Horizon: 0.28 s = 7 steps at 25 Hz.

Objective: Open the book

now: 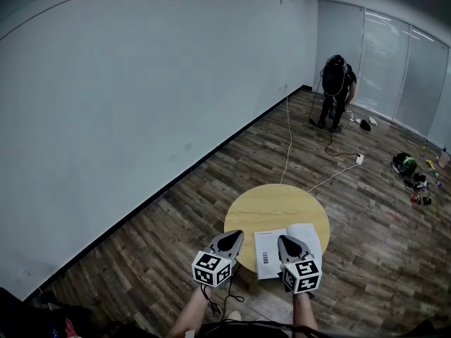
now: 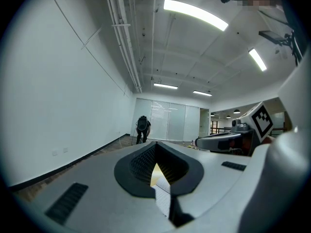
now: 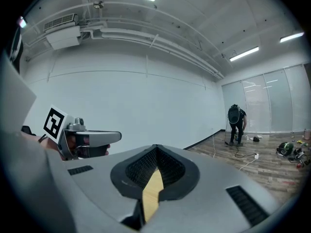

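A white book (image 1: 270, 253) lies spread flat on the near right part of a round yellow table (image 1: 268, 206), with a barcode on its left half. My right gripper (image 1: 286, 241) hovers over the book's middle, shut and holding nothing. My left gripper (image 1: 232, 236) stays level just left of the book, over the table's near edge, jaws together and empty. In the left gripper view the closed jaws (image 2: 154, 147) leave a slit showing a sliver of the book (image 2: 163, 191). Between the closed jaws (image 3: 155, 147) of the right gripper view, only the yellow tabletop (image 3: 151, 193) shows.
A person (image 1: 337, 90) bends over at the far end of the room, by glass partitions. White cables (image 1: 289, 143) run across the wood floor toward the table. Small objects (image 1: 412, 171) lie scattered at the right. A long white wall (image 1: 127, 118) fills the left.
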{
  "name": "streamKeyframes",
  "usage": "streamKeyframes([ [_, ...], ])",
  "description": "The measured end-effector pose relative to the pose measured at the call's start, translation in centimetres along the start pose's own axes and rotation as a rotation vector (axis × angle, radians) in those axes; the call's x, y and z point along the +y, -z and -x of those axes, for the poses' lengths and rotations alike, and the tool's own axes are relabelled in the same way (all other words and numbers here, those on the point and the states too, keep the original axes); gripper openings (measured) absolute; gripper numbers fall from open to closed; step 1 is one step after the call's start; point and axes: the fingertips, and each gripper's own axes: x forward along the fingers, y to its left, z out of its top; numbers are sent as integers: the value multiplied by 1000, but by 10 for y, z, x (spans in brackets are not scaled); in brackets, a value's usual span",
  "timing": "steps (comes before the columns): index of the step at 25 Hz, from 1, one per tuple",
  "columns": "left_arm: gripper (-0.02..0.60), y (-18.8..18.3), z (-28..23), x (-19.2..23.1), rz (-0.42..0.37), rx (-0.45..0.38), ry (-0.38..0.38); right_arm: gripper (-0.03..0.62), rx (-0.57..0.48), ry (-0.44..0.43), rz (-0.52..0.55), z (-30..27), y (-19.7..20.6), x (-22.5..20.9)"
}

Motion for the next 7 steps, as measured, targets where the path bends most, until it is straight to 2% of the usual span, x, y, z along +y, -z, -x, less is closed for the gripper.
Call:
streamKeyframes([
  [7,-5,2,-3,-2,-3,5,10,2,0,-4,-6,0,0,-1],
])
